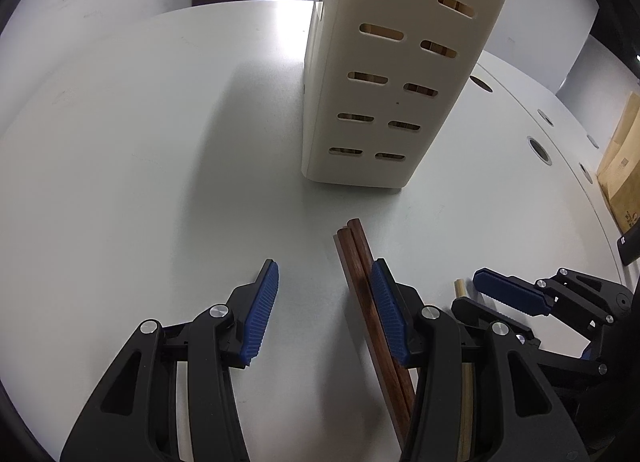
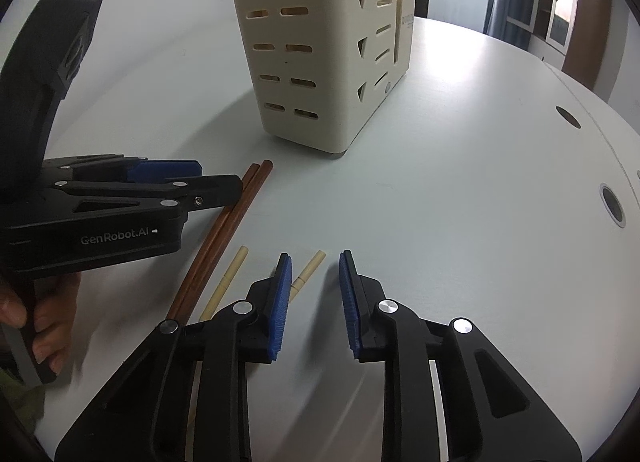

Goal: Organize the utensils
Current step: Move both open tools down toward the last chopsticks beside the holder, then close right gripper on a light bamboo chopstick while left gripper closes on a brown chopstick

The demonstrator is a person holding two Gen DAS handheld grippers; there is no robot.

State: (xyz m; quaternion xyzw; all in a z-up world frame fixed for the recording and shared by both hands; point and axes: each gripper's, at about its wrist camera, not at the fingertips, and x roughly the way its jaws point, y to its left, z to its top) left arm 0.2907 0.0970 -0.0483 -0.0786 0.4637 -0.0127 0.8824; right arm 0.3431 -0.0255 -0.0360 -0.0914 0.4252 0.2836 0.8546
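Note:
A pair of dark brown chopsticks (image 1: 362, 282) lies on the white table, just inside my left gripper's right finger; they also show in the right wrist view (image 2: 224, 230). My left gripper (image 1: 326, 274) is open low over the table, with the chopsticks between its fingers. Two pale cream chopsticks (image 2: 230, 280) lie beside the brown ones, and one tip (image 1: 460, 287) shows in the left wrist view. My right gripper (image 2: 314, 262) is open and empty, its left finger over one cream chopstick (image 2: 308, 270). A cream slotted utensil holder (image 1: 392, 74) (image 2: 316, 46) stands upright beyond, with wooden utensils showing through its slots.
The white table (image 1: 140, 142) has round cable holes (image 2: 612, 204) along its right side. A cardboard box (image 1: 624, 166) stands off the table's right edge. The left gripper body (image 2: 92, 218) and the hand holding it fill the left of the right wrist view.

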